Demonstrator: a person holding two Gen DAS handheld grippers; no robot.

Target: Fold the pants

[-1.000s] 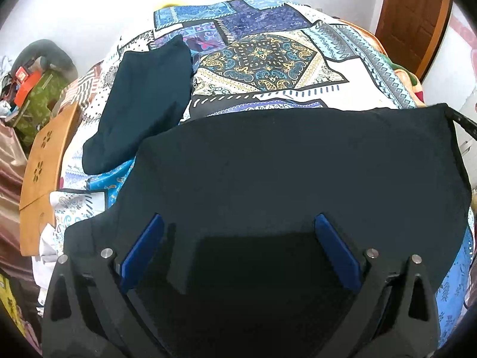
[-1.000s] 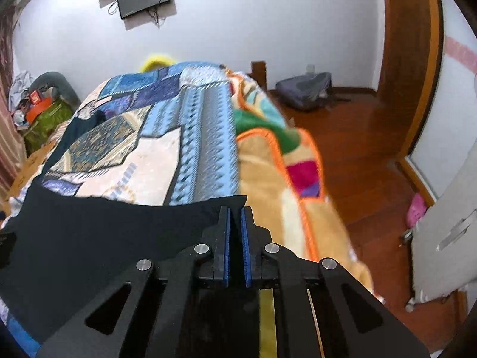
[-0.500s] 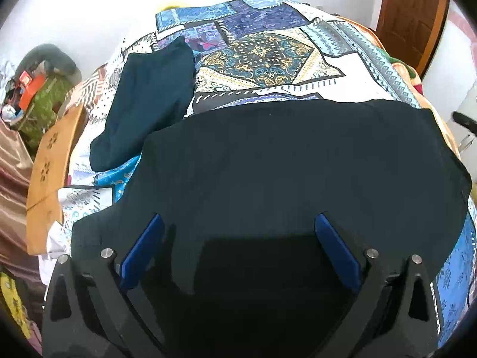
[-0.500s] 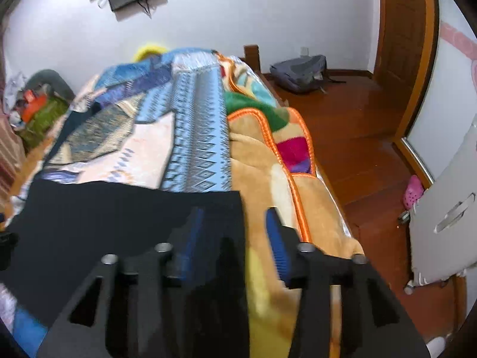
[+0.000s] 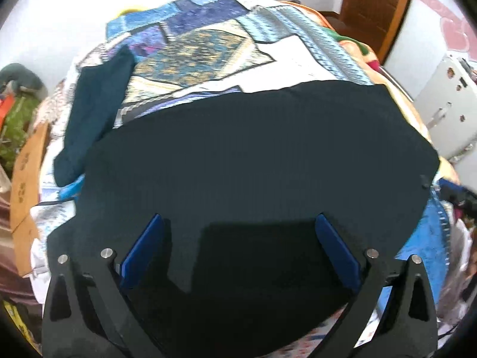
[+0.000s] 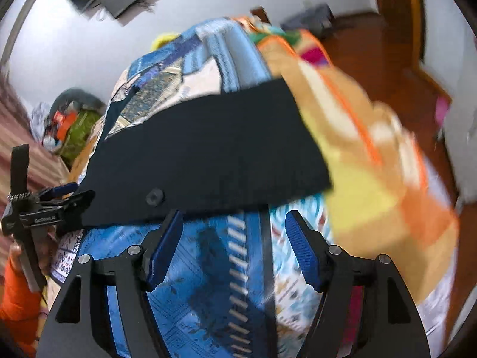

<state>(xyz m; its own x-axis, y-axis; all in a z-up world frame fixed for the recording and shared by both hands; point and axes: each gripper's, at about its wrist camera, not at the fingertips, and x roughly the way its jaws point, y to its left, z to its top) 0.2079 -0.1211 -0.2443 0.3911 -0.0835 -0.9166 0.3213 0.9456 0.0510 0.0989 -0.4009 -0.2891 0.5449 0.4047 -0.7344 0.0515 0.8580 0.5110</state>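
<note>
The dark navy pants [image 5: 253, 155] lie flat across the patterned bedspread [image 5: 208, 44], one leg [image 5: 95, 110] trailing off to the far left. My left gripper [image 5: 238, 250] is open, its blue pads [image 5: 143, 250] spread over the near part of the pants. In the right wrist view the pants [image 6: 208, 149] show a button [image 6: 154, 197] near their near edge. My right gripper [image 6: 234, 247] is open and empty, just back from that edge, over the blue bedspread [image 6: 208, 283]. The left gripper [image 6: 56, 203] shows at the left edge there.
An orange and yellow blanket [image 6: 372, 164] hangs over the bed's right side above a wooden floor [image 6: 387, 44]. A wooden board [image 5: 26, 167] and a green bag [image 5: 15, 119] stand left of the bed. A white cabinet [image 5: 447, 104] stands at right.
My right gripper has opened, let go of the pants' corner and drawn back and down. The pants now lie flat on the bed. My left gripper stayed open and tilted slightly.
</note>
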